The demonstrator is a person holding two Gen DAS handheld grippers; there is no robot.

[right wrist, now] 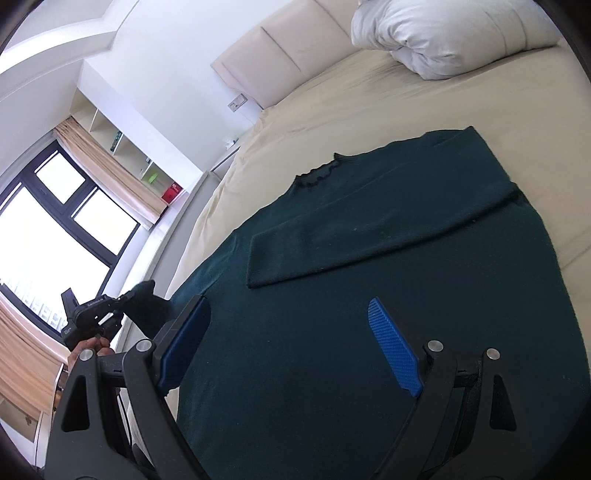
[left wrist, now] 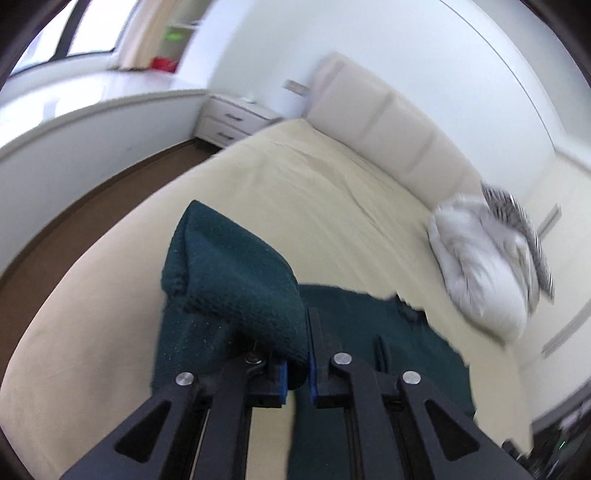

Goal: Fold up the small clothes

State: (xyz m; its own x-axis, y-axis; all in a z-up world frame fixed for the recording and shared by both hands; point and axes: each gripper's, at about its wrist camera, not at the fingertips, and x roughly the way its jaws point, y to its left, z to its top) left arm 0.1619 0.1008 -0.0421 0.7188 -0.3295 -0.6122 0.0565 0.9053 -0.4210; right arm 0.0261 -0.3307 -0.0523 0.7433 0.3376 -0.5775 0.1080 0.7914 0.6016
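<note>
A dark green knit sweater (right wrist: pixel 369 295) lies spread on the cream bed (right wrist: pixel 406 103). One sleeve (right wrist: pixel 369 236) is folded across its body. My left gripper (left wrist: pixel 297 350) is shut on the other sleeve (left wrist: pixel 229 273) and holds it lifted above the bed; it also shows in the right wrist view (right wrist: pixel 122 306) at the sweater's left edge. My right gripper (right wrist: pixel 291 343) is open and empty, hovering over the lower part of the sweater, its blue pads (right wrist: pixel 395 347) wide apart.
A white pillow (right wrist: pixel 443 33) lies near the padded headboard (right wrist: pixel 288 48). A white nightstand (left wrist: pixel 232 118) stands beside the bed. A window with beige curtains (right wrist: pixel 110 173) and brown floor (left wrist: pixel 92 206) lie to the left.
</note>
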